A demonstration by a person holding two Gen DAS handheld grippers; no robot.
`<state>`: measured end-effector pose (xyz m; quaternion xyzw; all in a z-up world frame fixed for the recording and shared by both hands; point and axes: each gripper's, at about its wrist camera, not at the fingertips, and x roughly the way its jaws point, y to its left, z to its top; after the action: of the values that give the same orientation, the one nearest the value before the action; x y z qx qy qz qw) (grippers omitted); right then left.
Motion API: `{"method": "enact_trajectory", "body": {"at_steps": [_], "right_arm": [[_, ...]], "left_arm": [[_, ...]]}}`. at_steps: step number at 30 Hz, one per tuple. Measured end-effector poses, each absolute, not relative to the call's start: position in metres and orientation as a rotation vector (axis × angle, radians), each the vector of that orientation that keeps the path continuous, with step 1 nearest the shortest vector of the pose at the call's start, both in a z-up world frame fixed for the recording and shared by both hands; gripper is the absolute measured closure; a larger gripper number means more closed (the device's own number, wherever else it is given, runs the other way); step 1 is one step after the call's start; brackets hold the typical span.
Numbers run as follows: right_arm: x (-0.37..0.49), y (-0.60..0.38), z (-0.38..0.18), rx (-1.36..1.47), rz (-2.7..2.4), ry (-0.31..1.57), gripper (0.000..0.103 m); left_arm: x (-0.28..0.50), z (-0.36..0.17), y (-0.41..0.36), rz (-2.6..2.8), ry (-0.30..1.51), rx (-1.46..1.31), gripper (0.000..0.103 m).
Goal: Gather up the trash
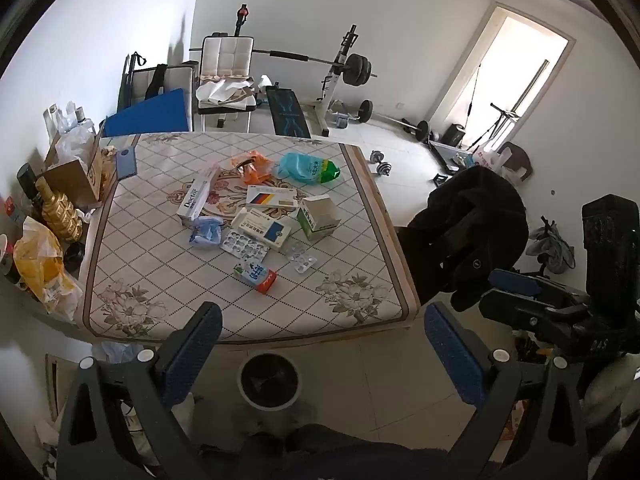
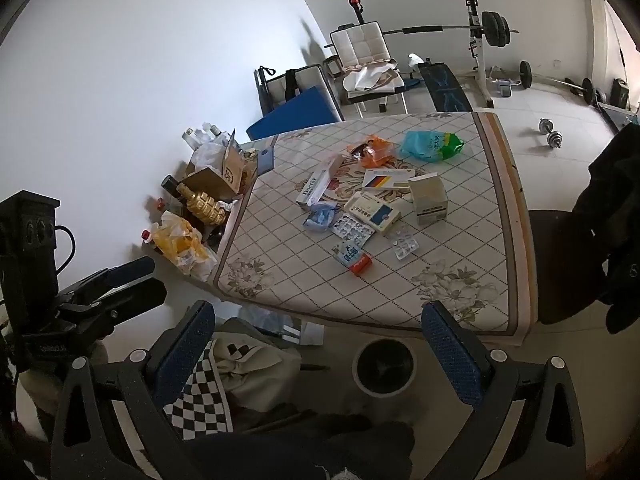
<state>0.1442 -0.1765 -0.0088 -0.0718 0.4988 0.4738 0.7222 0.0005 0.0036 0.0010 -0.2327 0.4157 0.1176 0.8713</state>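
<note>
— What sort of room is it?
— White walls (image 1: 400,8), pale tiled floor (image 1: 400,160). A weight bench (image 1: 288,114) and barbell rack (image 1: 340,68) stand at the far side.
— And the light?
— Daylight floods through a bright doorway (image 1: 516,80) far right; a white chair (image 1: 226,80) stands beyond the table (image 1: 360,240).

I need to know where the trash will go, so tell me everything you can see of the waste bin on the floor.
The waste bin is a small round container with a pale grey outer wall and a dark inside that looks lined or empty; nothing clearly shows in it. It stands upright on the tiled floor just in front of the near edge of the table, apart from it. It has no lid. Neither gripper touches it.
</note>
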Motion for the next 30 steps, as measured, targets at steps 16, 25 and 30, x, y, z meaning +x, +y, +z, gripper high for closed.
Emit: {"method": "enact_trajectory", "body": {"at_steps": [16, 25, 30], "right_arm": [[0.141, -0.175, -0.007, -0.151, 1.058, 1.107, 0.000], [0.140, -0.171, -0.004, -0.151, 1.065, 1.109, 0.000], [0.139, -0.170, -0.004, -0.148, 1.065, 1.109, 0.000]], "left_arm": [[0.003, 0.019, -0.006, 0.234, 0.870, -0.474, 0.000], [0.003, 0.019, -0.008, 0.233, 0.866, -0.474, 0.000], [0.002, 0.019, -0.008, 0.232, 0.866, -0.475, 0.000]]}}
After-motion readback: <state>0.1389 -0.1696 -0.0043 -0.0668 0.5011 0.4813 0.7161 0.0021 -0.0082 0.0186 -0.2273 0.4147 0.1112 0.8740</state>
